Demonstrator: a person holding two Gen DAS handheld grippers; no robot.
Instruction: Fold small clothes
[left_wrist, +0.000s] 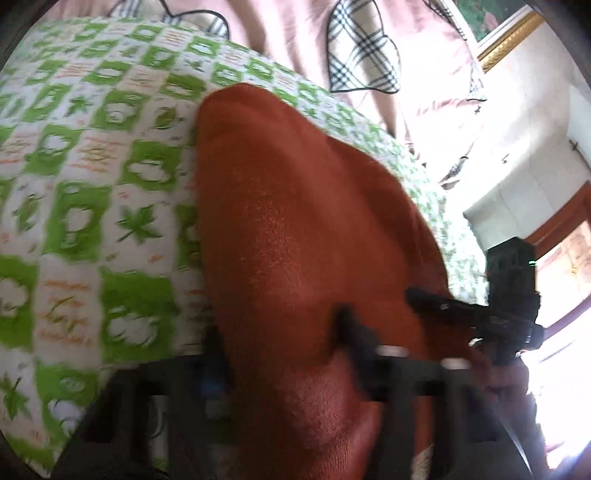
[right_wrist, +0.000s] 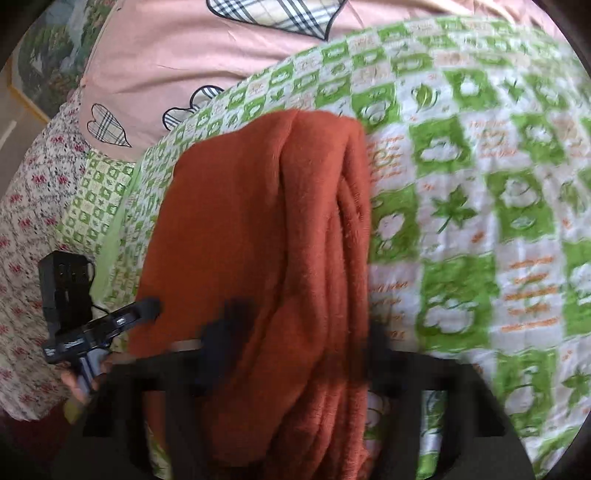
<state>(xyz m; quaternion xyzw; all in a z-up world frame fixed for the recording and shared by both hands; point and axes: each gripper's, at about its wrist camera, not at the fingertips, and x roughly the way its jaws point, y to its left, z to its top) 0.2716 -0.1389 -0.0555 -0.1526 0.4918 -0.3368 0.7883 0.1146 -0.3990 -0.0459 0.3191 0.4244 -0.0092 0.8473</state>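
A rust-orange fleece garment lies folded lengthwise on a green-and-white patterned sheet. In the left wrist view my left gripper is blurred at the bottom, its jaws closed on the near end of the fleece, which bulges up between them. In the right wrist view the garment shows several stacked folds along its right side. My right gripper is shut on that thick near end too. Each gripper appears in the other's view: the right gripper at the cloth's right edge, the left gripper at its left edge.
A pink quilt with plaid heart patches lies beyond the sheet. A floral cloth lies at the left of the right wrist view. A gold-framed picture and a white wall stand at the far right of the left wrist view.
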